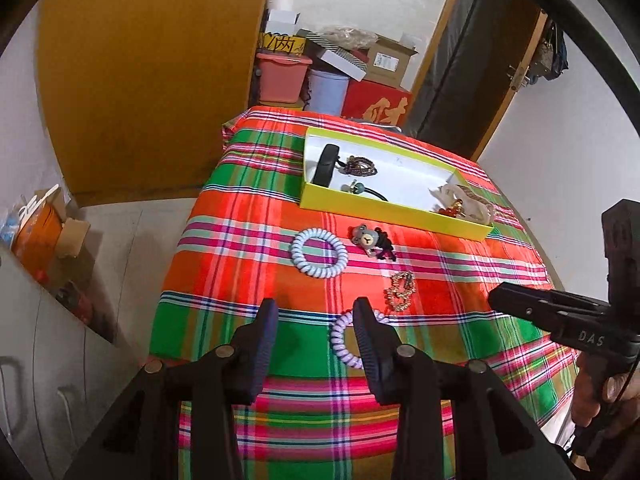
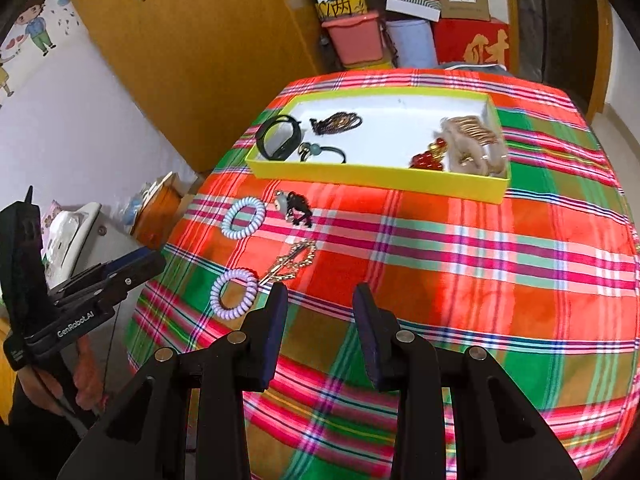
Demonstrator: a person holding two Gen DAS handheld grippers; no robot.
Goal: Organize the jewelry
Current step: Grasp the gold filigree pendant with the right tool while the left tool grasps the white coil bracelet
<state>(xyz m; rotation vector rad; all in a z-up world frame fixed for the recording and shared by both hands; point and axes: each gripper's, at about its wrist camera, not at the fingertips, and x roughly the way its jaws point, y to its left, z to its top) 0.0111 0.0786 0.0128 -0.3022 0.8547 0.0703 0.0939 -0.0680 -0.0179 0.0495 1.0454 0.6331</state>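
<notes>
Left tongs (image 1: pixel 316 308) released, empty, over the table (image 1: pixel 248 248), gold chain (image 1: pixel 400 290) just beyond them lying lengthwise toward the yellow box (image 1: pixel 384 210), right tongs (image 2: pixel 320 294) also released, empty

Probably a home: wardrobe (image 2: pixel 192 52), stacked boxes (image 2: pixel 416 4).

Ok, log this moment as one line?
left tool: open, empty | right tool: open, empty | on cloth: two coil hair ties, bear charm, gold bracelet | yellow box: partly filled
</notes>
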